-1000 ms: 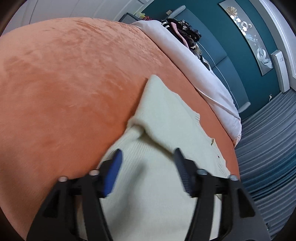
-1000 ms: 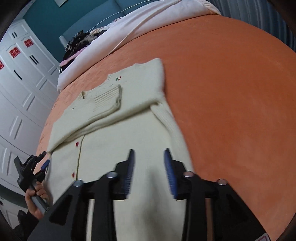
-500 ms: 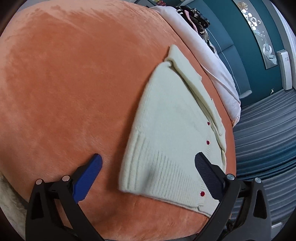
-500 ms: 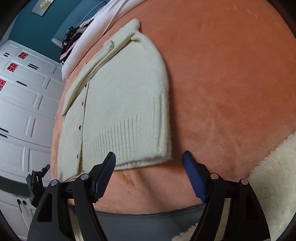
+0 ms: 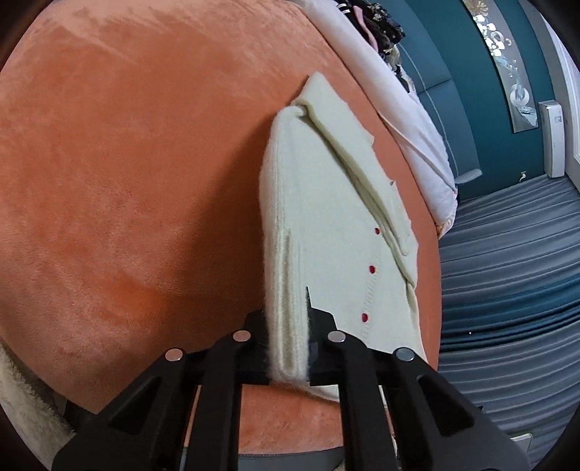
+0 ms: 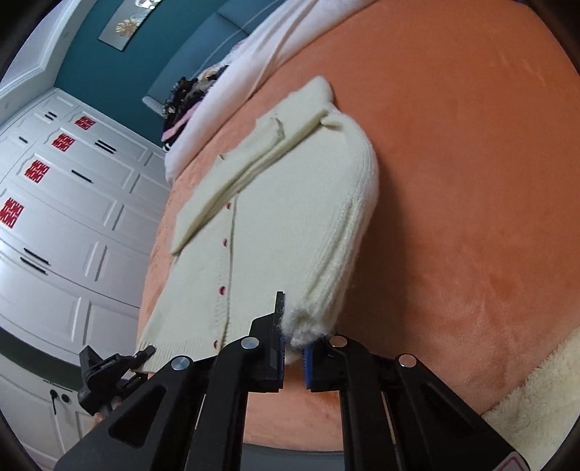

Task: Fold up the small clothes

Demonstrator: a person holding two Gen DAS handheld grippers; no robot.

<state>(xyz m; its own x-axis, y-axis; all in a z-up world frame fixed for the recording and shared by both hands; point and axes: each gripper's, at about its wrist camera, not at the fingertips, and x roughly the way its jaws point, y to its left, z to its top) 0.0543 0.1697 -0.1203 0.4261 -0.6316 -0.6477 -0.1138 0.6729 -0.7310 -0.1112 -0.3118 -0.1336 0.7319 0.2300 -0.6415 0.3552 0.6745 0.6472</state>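
A cream knit cardigan [image 5: 337, 224] with red buttons lies on the orange blanket [image 5: 127, 181], sleeves folded across its chest. My left gripper [image 5: 288, 347] is shut on the hem at one bottom corner. My right gripper [image 6: 293, 344] is shut on the hem at the other bottom corner of the cardigan [image 6: 275, 224]. The left gripper also shows in the right wrist view [image 6: 108, 369] at the hem's far end. Both corners are lifted slightly off the blanket [image 6: 471, 181].
A pale pink duvet [image 5: 409, 108] and a dark pile of clothes [image 5: 377, 25] lie at the bed's far end. White wardrobe doors [image 6: 65, 217] stand beside the bed. A fleecy cream throw [image 6: 536, 398] lies at the near edge. Striped carpet [image 5: 507, 290] is beyond the bedside.
Both grippers were open in front of the hem half a second ago; now both have closed on the bottom corners of the cardigan.
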